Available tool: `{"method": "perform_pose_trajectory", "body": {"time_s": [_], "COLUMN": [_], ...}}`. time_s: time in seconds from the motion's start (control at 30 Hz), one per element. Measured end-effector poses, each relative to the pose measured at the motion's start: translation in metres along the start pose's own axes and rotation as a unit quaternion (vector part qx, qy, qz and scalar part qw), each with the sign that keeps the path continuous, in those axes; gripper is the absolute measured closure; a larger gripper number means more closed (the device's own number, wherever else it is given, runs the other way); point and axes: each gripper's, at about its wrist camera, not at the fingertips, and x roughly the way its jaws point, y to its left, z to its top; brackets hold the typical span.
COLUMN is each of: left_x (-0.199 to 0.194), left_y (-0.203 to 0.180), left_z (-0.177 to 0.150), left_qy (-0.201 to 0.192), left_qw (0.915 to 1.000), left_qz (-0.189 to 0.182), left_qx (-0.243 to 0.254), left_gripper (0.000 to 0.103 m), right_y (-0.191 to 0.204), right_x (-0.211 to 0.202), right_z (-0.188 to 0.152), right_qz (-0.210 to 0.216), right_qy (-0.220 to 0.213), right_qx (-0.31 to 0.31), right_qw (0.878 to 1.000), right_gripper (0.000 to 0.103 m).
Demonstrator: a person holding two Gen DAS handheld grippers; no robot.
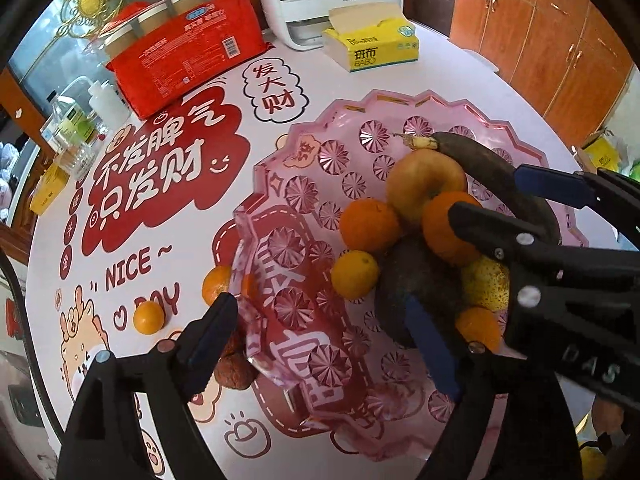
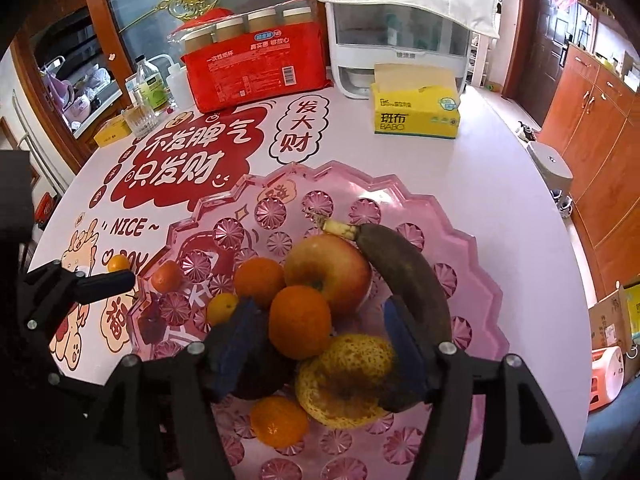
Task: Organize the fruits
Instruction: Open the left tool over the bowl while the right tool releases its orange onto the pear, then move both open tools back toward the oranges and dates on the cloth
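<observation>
A pink glass bowl (image 1: 304, 184) holds an apple (image 2: 328, 272), a blackened banana (image 2: 404, 276), several oranges, a spotted yellow pear (image 2: 352, 372) and a dark avocado (image 1: 416, 292). My right gripper (image 2: 320, 308) stands open over the pile, its blue pads either side of an orange (image 2: 300, 320) without pressing it. My left gripper (image 1: 320, 312) is open astride the bowl's near rim, one finger by the avocado, the other outside. On the table outside the rim lie a small orange (image 1: 149, 317), a mandarin (image 1: 216, 290) and a wrinkled brown fruit (image 1: 236, 372).
At the back of the round printed table stand a red pack of paper cups (image 2: 256, 64), a yellow tissue box (image 2: 416, 116) and a white appliance (image 2: 400, 32). Bottles and a glass (image 2: 144, 116) stand at the far left. The table edge curves away on the right, beside wooden cabinets.
</observation>
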Motion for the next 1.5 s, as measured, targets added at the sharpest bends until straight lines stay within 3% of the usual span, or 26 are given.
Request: {"method": "perform_pose_trajectory", "body": {"time_s": [0.37,0.8,1.2,1.5], "left_x": [-0.021,-0.048,-0.103,-0.157], "left_y": [0.019,0.027,0.062,0.123], "left_z": [-0.01,-0.028,-0.036,-0.026], "left_qy": [-0.012,-0.027,-0.043,-0.086], "left_qw": [0.9994,0.9988,0.999,0.9942], "left_qz": [-0.001,-0.007,0.0,0.024], "left_qx": [-0.034,-0.04,0.012,0.06], "left_gripper": [0.018,0.018,0.018,0.018], "right_y": [0.0,0.012,0.035,0.067], "right_x": [-0.011,-0.036,-0.067,-0.103], "right_z": [-0.004,-0.014,-0.024,-0.021], "right_qz": [-0.007,-0.015,-0.033,-0.051], "right_qy": [-0.005,-0.016,-0.04,-0.071], "right_qx": [0.007,0.002,0.021,0.063], "right_qw": [1.0,1.0,0.998,0.994], "right_gripper": [0.037,0.037,0.037,0.037]}}
